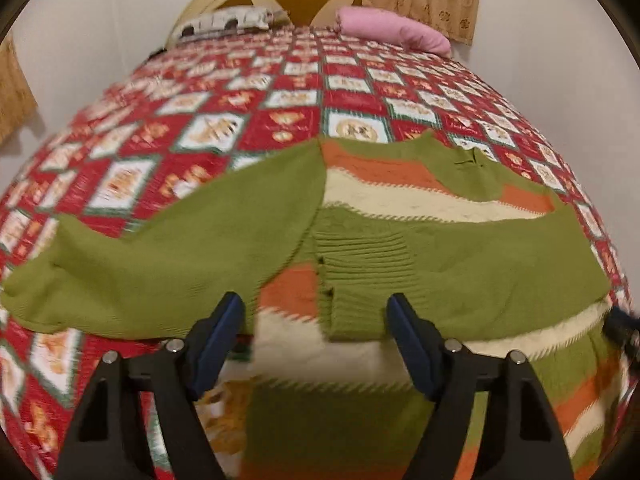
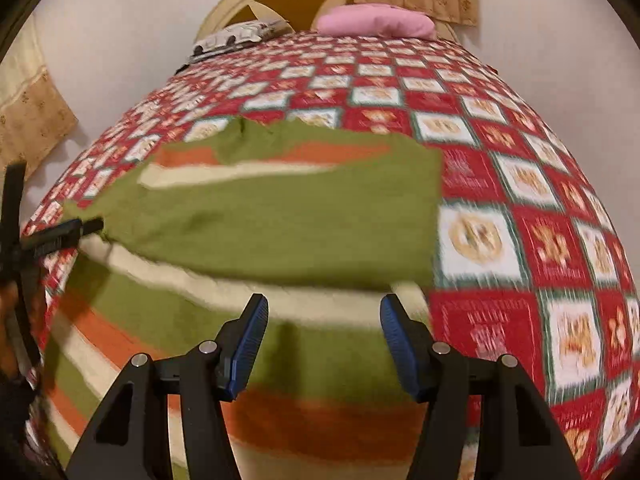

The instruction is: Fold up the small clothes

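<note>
The striped sweater (image 1: 400, 240) lies near the bed's (image 1: 280, 92) foot edge, one sleeve already across, so with both the left gripper (image 1: 316, 316) and right gripper (image 2: 324, 316) spread empty, the left sleeve (image 1: 140, 264) seems next.

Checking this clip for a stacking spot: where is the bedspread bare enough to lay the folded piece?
Bare bedspread lies right of the striped sweater, and in a wide band between its far edge and the pink pillow and patterned pillow. Left of the outstretched sleeve is also bare. The near middle is crowded: sweater under both open hand-held grippers, left and right.
</note>
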`<state>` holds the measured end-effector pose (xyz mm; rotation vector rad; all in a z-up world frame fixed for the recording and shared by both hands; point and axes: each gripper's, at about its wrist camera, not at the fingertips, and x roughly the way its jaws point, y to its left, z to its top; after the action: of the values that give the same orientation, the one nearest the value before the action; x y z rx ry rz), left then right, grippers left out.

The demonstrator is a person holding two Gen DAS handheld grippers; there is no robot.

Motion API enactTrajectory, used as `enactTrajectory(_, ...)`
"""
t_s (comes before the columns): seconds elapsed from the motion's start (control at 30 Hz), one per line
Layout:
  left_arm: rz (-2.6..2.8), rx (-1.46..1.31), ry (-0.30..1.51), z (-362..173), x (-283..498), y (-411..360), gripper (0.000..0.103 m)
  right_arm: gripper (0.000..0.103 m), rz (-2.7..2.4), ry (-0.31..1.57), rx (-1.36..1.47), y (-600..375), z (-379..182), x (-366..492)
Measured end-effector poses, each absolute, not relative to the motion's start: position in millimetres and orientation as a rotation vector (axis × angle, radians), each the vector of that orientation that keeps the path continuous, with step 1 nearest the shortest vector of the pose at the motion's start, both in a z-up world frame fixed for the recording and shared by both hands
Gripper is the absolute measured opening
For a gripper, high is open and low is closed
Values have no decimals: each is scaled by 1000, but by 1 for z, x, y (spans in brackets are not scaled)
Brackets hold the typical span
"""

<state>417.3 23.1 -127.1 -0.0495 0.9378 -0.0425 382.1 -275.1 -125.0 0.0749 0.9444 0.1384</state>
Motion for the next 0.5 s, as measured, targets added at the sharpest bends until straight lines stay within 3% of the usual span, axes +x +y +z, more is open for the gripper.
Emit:
enactTrajectory(0.2, -5, -43, 938, -144, 422, 18, 72, 59, 137, 893, 64, -275, -146, 363)
enactTrajectory(0.27, 5, -29, 918, -142, 420, 16, 60, 60, 139, 879, 61, -273, -146, 363)
enactTrajectory(0.33, 53, 0, 883, -138, 418, 15, 17, 61, 139, 877, 67, -273, -149, 362)
enactTrajectory(0.37, 77, 9, 873, -137, 418, 18, 8, 62, 146, 879, 78, -275, -151, 362)
enactTrajectory(0.5, 49, -42, 848, -131, 413, 38, 6, 62, 163, 851, 171, -290, -149, 356)
